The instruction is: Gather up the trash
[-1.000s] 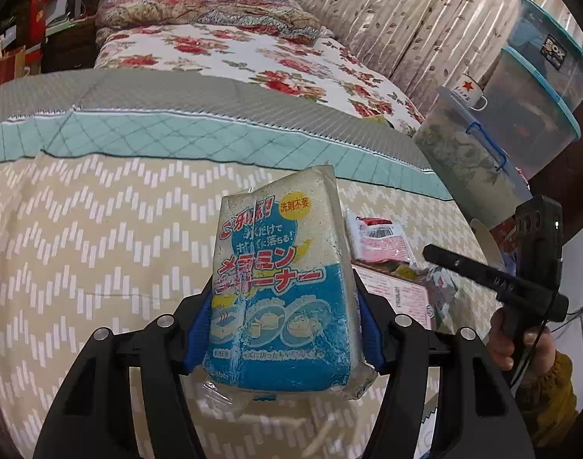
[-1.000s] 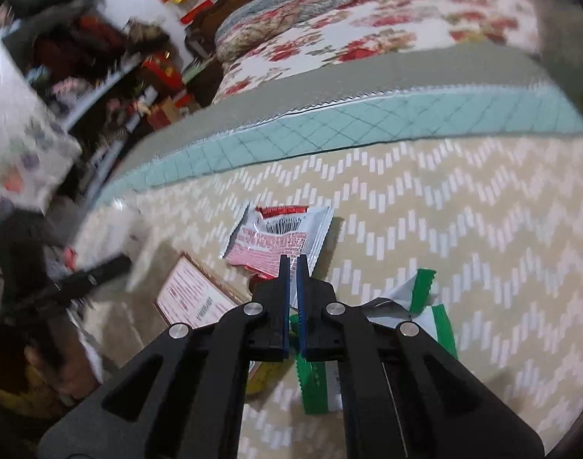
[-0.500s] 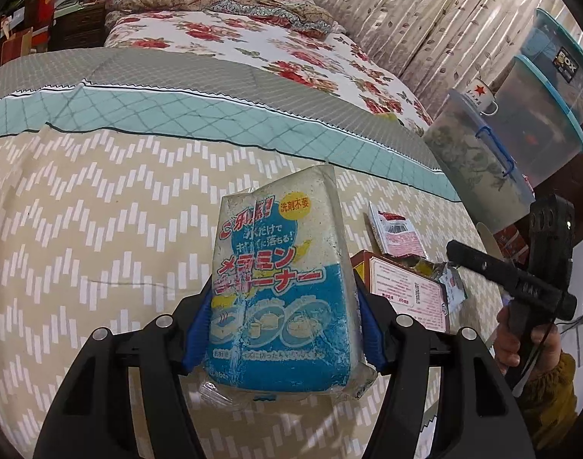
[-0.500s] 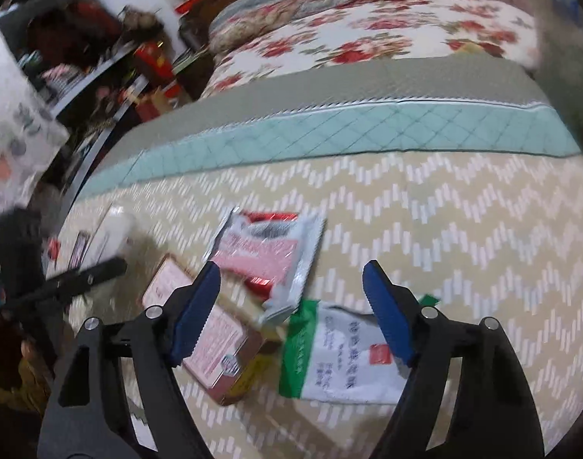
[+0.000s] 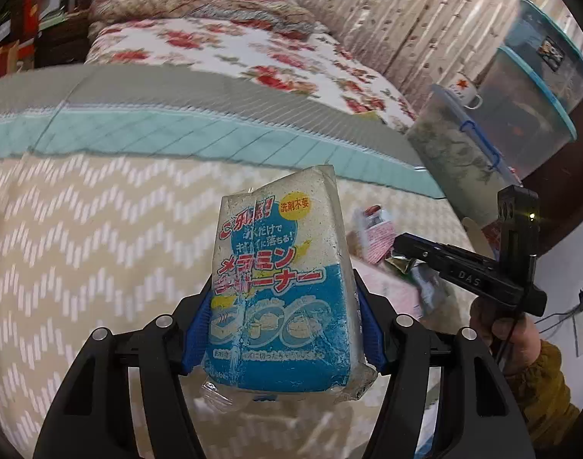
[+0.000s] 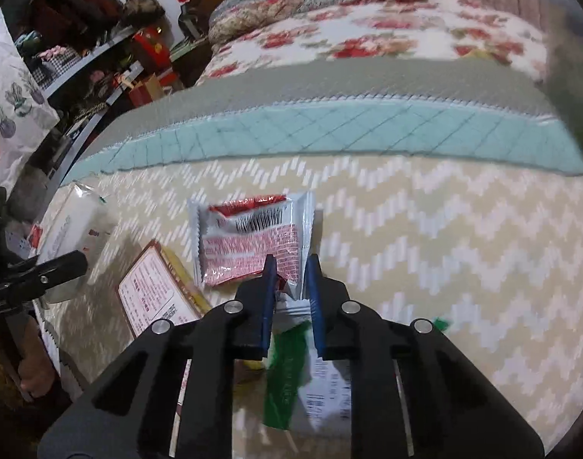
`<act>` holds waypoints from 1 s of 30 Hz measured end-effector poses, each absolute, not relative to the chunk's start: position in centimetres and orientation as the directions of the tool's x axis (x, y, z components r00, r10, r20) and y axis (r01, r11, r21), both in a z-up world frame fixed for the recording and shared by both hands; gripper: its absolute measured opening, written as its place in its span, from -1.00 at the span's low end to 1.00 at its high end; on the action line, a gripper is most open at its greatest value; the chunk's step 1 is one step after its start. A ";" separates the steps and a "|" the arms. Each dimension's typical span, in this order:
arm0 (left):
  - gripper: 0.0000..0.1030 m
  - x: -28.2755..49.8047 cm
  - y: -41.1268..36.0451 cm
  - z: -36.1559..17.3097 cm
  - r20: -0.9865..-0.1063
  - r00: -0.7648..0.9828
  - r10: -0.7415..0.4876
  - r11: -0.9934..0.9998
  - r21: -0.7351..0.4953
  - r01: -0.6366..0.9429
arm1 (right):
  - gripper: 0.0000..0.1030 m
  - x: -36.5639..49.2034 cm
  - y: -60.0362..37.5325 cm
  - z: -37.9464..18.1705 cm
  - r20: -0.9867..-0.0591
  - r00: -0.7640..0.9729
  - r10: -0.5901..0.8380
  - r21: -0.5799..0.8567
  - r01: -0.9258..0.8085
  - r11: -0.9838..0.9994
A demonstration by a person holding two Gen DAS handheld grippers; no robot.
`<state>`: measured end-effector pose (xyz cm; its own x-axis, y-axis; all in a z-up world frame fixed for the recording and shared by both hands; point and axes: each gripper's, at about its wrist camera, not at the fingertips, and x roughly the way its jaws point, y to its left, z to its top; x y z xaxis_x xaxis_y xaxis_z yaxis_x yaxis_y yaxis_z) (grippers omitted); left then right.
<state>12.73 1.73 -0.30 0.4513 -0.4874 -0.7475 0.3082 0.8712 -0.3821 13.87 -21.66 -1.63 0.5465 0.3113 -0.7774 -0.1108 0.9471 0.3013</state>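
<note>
Left gripper (image 5: 283, 329) clamps a wrapped sponge pack (image 5: 278, 287), Japanese print reading メラミン on dusty white-and-blue plastic, held above the zigzag bedspread (image 5: 81, 248). Right gripper (image 6: 291, 287), jaws narrowed, straddles the near corner of a crinkled red-and-silver wrapper (image 6: 253, 239) lying on the bedspread.

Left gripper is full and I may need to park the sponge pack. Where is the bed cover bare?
Bare zigzag cover lies right of the red wrapper, up to the teal band; also left of the sponge pack. Crowded: wrapper, box and green packet under the right gripper.
</note>
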 end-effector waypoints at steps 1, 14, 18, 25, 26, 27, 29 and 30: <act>0.18 12.8 1.2 0.1 -0.743 0.453 -0.492 0.868 -0.380 0.319 | -0.65 13.6 -22.2 -1.1 -0.767 0.564 0.305 0.301 -0.104 0.948; 0.18 13.7 -14.2 4.7 -0.711 0.346 -0.612 0.744 -0.369 0.558 | -0.66 8.8 -34.7 5.4 -0.681 0.721 0.131 0.260 0.072 0.963; 0.18 13.4 -23.0 5.2 -0.717 0.237 -0.656 0.651 -0.377 0.659 | -0.66 5.5 -41.9 7.1 -0.668 0.744 0.004 0.231 0.203 0.952; 0.18 13.5 -38.0 3.8 -0.707 -0.014 -0.707 0.474 -0.489 0.733 | -0.66 0.1 -53.6 6.1 -0.674 0.724 -0.148 0.246 0.408 0.879; 0.18 13.8 -40.0 3.2 -0.707 -0.050 -0.705 0.459 -0.510 0.727 | -0.66 -0.2 -54.9 5.6 -0.677 0.720 -0.152 0.258 0.425 0.868; 0.18 14.1 -41.9 2.5 -0.713 -0.078 -0.697 0.456 -0.524 0.720 | -0.66 -0.5 -56.2 4.9 -0.682 0.716 -0.153 0.272 0.442 0.855; 0.18 14.5 -44.8 1.0 -0.719 -0.132 -0.682 0.447 -0.552 0.704 | -0.66 -0.7 -57.9 3.7 -0.691 0.707 -0.150 0.289 0.460 0.840; 0.18 14.6 -46.3 0.0 -0.723 -0.164 -0.671 0.441 -0.567 0.696 | -0.66 -0.6 -58.6 3.0 -0.697 0.702 -0.146 0.293 0.464 0.836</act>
